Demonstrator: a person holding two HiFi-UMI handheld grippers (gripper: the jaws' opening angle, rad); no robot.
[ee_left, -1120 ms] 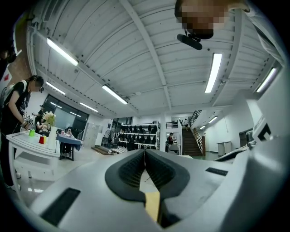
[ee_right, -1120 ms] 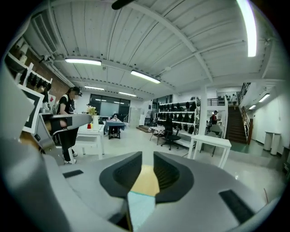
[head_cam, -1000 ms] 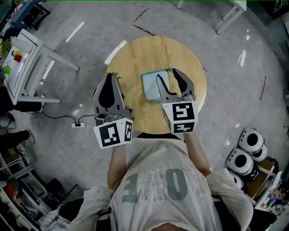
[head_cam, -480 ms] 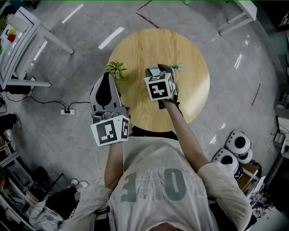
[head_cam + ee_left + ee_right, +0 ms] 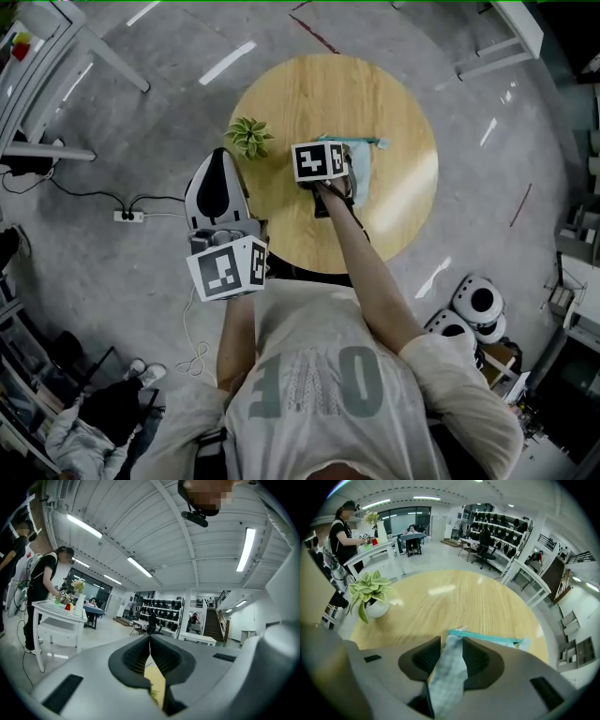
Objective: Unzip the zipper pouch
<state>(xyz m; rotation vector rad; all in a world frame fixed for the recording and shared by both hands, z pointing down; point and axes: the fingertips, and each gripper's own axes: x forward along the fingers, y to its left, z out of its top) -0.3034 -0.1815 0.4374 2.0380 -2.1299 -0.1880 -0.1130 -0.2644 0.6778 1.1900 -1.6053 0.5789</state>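
A light blue-grey zipper pouch (image 5: 364, 165) with a teal zipper edge (image 5: 487, 638) lies on the round wooden table (image 5: 375, 94), right of centre. My right gripper (image 5: 339, 159) reaches down onto its left part. In the right gripper view the pouch's fabric (image 5: 447, 677) stands up between the pads and fills the gap; the jaws are closing on it. My left gripper (image 5: 218, 159) hangs shut and empty off the table's left edge. In its own view the left gripper (image 5: 150, 653) points up and out into the room.
A small potted plant (image 5: 248, 138) stands on the table's left rim, close to both grippers. A white table (image 5: 37, 56) stands at the far left, and a power strip with cable (image 5: 128, 216) lies on the floor. Round white objects (image 5: 473, 305) sit at lower right.
My right gripper has moved forward from the near side of the table onto the pouch, and its jaws have narrowed around the fabric. The left gripper has stayed shut at the table's edge.
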